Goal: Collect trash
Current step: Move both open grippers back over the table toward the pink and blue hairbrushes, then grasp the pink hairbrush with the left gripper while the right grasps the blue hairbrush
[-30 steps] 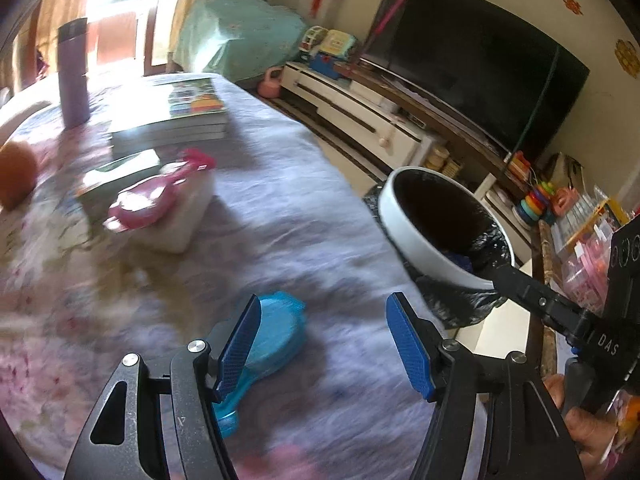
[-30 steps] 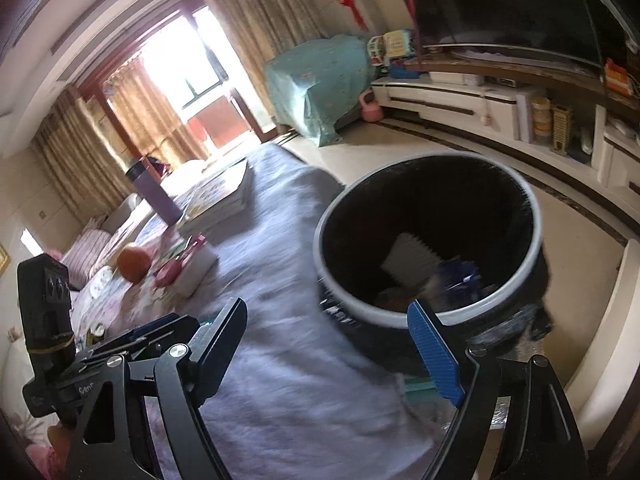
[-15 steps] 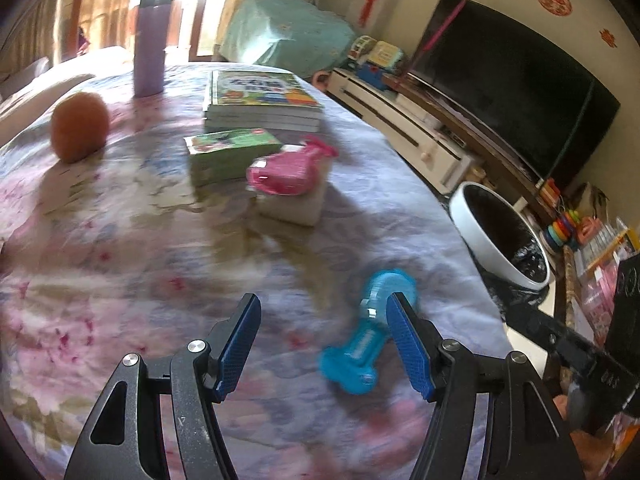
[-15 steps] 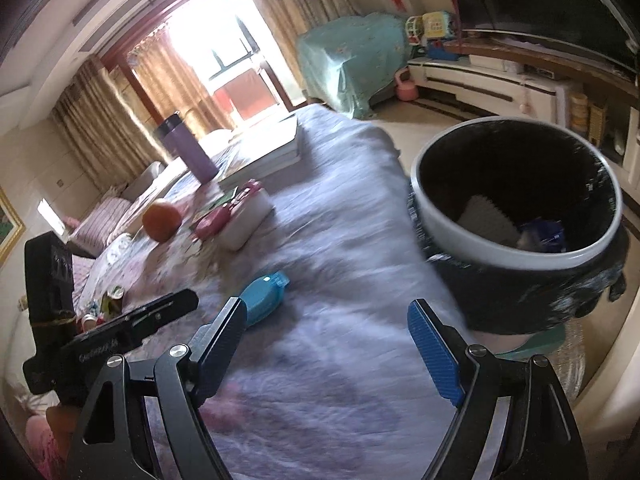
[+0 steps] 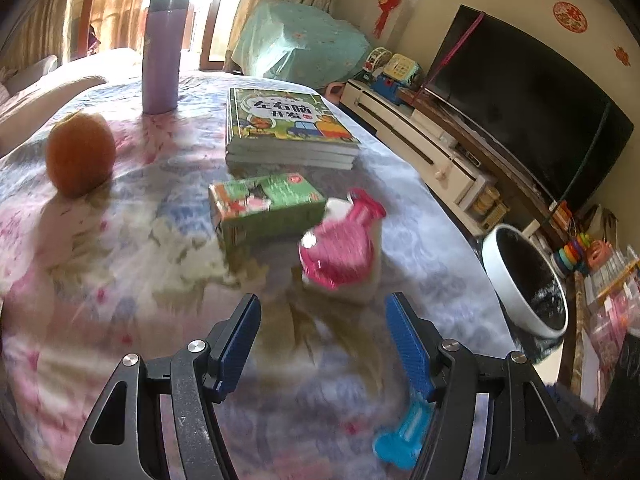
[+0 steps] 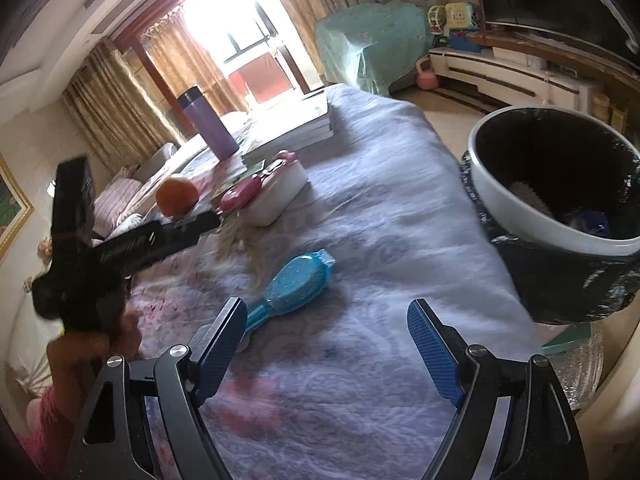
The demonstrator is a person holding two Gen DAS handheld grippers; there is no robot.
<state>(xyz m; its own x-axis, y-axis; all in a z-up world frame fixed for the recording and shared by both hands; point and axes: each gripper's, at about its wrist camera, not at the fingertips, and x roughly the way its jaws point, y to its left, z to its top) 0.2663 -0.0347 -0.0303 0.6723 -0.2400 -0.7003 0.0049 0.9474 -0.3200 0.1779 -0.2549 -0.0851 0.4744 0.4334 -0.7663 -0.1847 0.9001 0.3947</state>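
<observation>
My left gripper is open and empty, low over the flowered tablecloth. Just ahead of its fingers lies a white pack with a pink lid, touching a green carton. A blue hairbrush lies under the right finger. My right gripper is also open and empty above the cloth, the blue hairbrush beside its left finger. The white-rimmed bin with a black liner stands off the table's right edge, holding a white scrap and a blue wrapper.
An orange, a purple flask and stacked picture books sit farther back on the table. The bin is beside the table's right edge. A TV cabinet and toys line the wall beyond.
The left gripper swung away from the bin and brush toward the pink-lidded pack and carton. The right gripper drew back from over the bin to above the cloth by the brush. Both stayed open.
</observation>
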